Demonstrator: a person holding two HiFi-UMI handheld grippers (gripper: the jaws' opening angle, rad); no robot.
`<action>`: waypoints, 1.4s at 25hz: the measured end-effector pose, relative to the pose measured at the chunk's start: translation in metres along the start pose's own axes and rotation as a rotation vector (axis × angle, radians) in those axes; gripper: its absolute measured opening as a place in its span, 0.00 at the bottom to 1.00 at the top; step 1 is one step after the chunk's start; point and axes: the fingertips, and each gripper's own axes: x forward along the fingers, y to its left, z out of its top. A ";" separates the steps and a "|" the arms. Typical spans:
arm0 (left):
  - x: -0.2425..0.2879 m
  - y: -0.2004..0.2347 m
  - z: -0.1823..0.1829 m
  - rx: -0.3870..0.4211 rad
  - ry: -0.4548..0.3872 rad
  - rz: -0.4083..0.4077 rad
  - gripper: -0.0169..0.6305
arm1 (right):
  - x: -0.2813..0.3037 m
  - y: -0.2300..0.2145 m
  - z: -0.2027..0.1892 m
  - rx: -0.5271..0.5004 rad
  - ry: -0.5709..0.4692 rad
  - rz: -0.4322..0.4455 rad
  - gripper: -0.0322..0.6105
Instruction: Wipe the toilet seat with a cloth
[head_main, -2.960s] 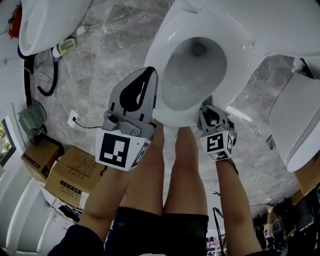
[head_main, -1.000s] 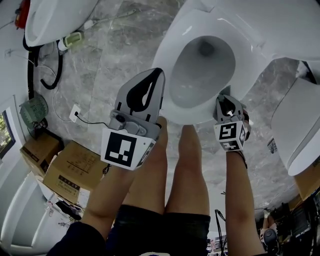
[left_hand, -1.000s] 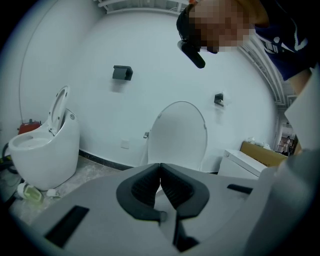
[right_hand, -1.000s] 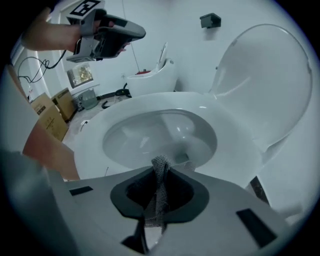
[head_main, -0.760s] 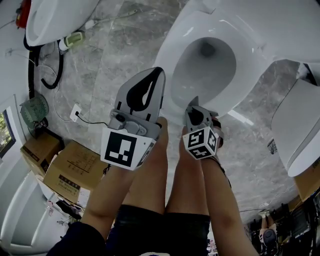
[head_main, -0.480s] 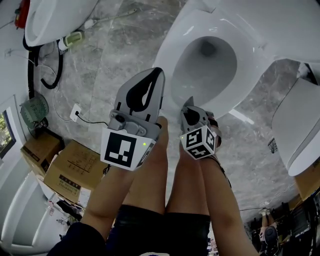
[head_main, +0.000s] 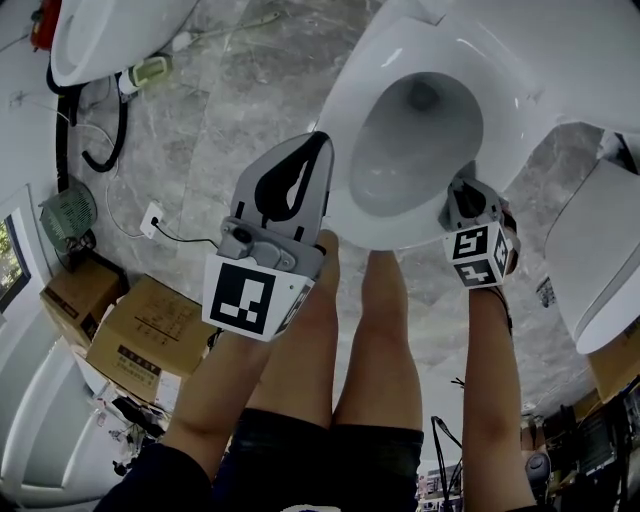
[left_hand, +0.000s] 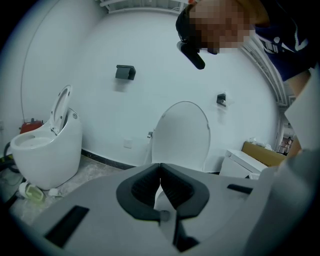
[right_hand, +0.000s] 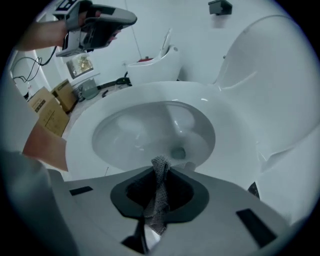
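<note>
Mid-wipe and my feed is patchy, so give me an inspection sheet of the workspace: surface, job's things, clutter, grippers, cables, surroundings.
Surface: toilet seat white, lid raised behind it.
Job's things: grey cloth pinched in the right gripper, its tip poking out over the seat's near rim; contact not clear.
Clutter: cardboard boxes and a fan on the floor at the left.
Grippers: left gripper jaws together, empty, held left of the toilet; right gripper's jaws closed on the cloth.
Cables: black cable from a white socket block; black hose near a second toilet.
Surroundings: grey marble floor.
</note>
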 end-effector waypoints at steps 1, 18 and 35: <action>0.000 0.001 0.000 -0.002 -0.001 0.003 0.06 | -0.002 0.002 -0.001 0.020 -0.011 -0.007 0.15; 0.000 0.006 0.000 0.001 0.004 0.005 0.06 | -0.012 0.218 0.082 -0.177 -0.288 0.345 0.15; -0.010 0.024 0.006 0.000 -0.015 0.036 0.06 | -0.006 0.186 0.075 -0.056 -0.292 0.286 0.15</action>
